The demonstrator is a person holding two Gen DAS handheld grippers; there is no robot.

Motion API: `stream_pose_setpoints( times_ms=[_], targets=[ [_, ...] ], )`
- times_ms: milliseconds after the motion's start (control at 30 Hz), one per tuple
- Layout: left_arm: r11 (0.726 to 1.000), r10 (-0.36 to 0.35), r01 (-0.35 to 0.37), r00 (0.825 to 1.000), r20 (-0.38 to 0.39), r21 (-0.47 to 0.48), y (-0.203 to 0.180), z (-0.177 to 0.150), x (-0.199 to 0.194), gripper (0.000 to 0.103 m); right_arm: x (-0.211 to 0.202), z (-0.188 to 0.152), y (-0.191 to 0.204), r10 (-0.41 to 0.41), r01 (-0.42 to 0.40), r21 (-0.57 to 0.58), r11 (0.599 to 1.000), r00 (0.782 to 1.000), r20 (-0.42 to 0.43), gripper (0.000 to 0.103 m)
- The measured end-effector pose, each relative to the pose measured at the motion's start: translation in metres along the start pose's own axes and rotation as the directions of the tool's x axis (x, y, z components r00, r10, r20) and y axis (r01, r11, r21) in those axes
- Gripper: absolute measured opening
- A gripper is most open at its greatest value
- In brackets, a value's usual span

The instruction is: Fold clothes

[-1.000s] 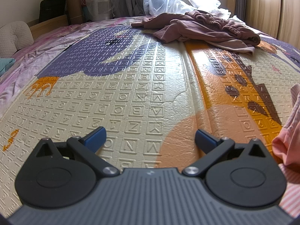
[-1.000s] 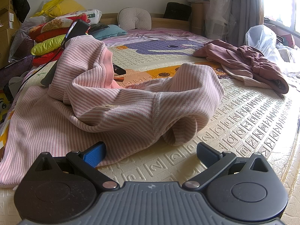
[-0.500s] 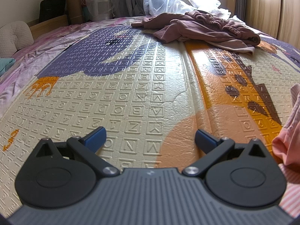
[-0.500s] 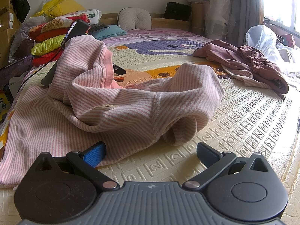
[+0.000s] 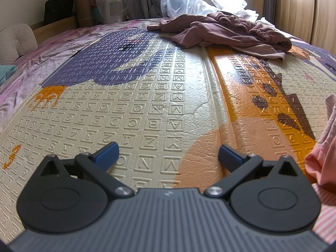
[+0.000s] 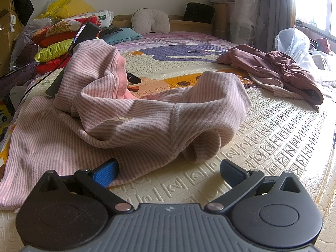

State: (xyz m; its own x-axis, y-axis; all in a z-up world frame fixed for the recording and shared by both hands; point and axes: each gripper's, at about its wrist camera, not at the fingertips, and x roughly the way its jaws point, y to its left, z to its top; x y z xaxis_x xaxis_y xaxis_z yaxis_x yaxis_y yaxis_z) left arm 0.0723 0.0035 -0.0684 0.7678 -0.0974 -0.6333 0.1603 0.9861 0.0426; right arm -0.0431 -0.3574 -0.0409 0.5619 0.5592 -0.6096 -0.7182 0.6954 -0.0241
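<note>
Nothing has shifted: both my claws, left (image 5: 168, 154) and right (image 6: 169, 171), stay spread wide and empty beside the striped pink garment (image 6: 134, 115), folding unstarted.

The foam play mat (image 5: 159, 96) is embossed all over with boxed letters and digits, seen upside down from the left wrist camera. Just ahead of the left gripper's fingers (image 5: 107, 154) the boxes read Z, Y, N and M; further ahead stands a row A, B, C, D, E, and beyond it M, N, O, P, Q, R, S. Ahead of the right gripper's fingers (image 6: 106, 173) the mat (image 6: 279, 138) shows similar boxed letters, too skewed to read surely.
</note>
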Motion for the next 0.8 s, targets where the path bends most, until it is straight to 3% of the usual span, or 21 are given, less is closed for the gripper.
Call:
stream_pose_setpoints(
  times_ms=[800],
  targets=[
    [1.000, -0.012, 0.012, 1.000, 0.016, -0.009, 0.0026, -0.0034, 0.0009, 0.103, -0.0005, -0.0007, -0.0001, 0.001, -0.001, 0.002, 1.000, 1.000, 0.013, 0.103]
  ],
)
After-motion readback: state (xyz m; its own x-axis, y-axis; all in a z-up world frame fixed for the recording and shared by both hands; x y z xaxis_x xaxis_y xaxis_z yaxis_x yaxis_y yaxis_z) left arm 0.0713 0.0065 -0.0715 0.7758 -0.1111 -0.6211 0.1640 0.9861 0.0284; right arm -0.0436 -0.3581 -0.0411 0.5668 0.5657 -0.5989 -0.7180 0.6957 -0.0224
